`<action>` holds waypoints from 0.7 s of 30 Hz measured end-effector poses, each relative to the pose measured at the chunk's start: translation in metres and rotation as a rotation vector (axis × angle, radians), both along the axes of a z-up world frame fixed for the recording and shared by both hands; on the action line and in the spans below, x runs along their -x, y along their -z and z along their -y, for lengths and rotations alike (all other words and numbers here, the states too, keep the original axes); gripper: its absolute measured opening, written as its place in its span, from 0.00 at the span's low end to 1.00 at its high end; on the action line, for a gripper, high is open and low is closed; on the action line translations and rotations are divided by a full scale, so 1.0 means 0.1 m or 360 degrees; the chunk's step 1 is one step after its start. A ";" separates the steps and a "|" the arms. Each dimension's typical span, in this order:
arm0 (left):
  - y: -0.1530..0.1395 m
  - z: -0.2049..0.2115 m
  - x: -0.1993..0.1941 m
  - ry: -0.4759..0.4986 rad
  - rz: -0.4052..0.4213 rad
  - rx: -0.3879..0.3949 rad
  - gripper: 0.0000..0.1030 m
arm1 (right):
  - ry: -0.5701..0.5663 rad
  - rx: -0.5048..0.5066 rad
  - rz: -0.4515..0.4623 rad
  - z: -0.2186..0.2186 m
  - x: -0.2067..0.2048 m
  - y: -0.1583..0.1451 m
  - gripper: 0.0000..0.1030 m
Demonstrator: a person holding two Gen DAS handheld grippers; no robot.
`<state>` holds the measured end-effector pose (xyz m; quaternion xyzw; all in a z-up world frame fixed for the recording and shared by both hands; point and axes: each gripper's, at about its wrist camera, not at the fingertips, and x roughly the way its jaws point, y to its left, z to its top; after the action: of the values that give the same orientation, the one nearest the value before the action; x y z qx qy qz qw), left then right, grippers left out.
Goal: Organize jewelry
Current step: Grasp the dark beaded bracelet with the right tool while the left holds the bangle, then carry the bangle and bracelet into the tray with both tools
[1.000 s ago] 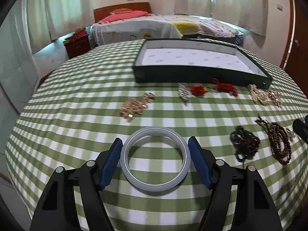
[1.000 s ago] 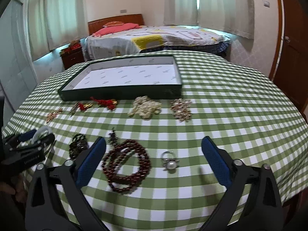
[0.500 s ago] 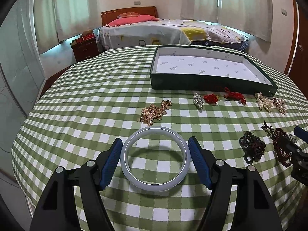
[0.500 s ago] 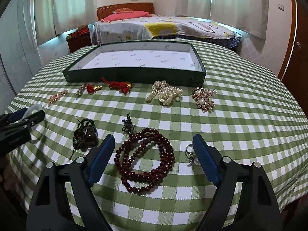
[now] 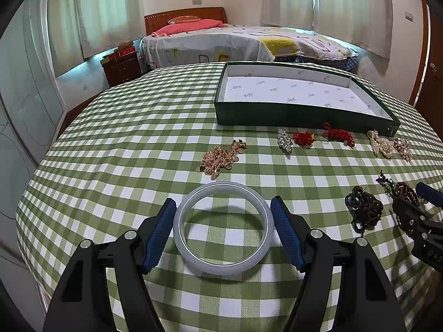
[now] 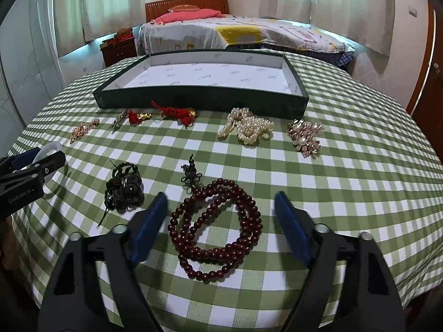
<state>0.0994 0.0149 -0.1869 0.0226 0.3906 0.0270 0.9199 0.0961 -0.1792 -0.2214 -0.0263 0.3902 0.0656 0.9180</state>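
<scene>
Left wrist: green-checked tablecloth (image 5: 138,144) fronts a bed (image 5: 235,41) and curtains (image 5: 346,2).

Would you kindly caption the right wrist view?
Right gripper closing around dark red bead necklace on checked tablecloth.

A round table (image 6: 360,182) with a green checked cloth holds a green box (image 6: 199,98) far beyond the fingers, pearls (image 6: 246,127) nearer, and dark red beads (image 6: 218,221) between the right fingers (image 6: 290,229).
</scene>
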 end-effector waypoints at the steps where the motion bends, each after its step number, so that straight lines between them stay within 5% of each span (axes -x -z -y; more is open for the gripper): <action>1: 0.00 0.00 0.00 0.0000 -0.0001 0.0000 0.66 | -0.0014 0.0004 -0.0008 -0.01 0.00 0.01 0.66; 7: 0.00 0.01 0.00 0.0005 0.0004 -0.0001 0.66 | 0.0001 -0.0005 -0.0006 0.02 0.02 0.02 0.49; 13: 0.01 0.02 0.00 0.0011 0.0008 -0.0004 0.66 | -0.0013 -0.0043 0.0001 0.09 0.04 0.01 0.17; 21: -0.04 0.03 0.01 0.0014 0.0028 -0.0009 0.66 | -0.0016 -0.0083 0.0060 0.13 0.08 -0.08 0.06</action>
<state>0.0988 0.0121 -0.1833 0.0267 0.3822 0.0242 0.9234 0.0879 -0.1925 -0.2129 -0.0057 0.3710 0.0799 0.9252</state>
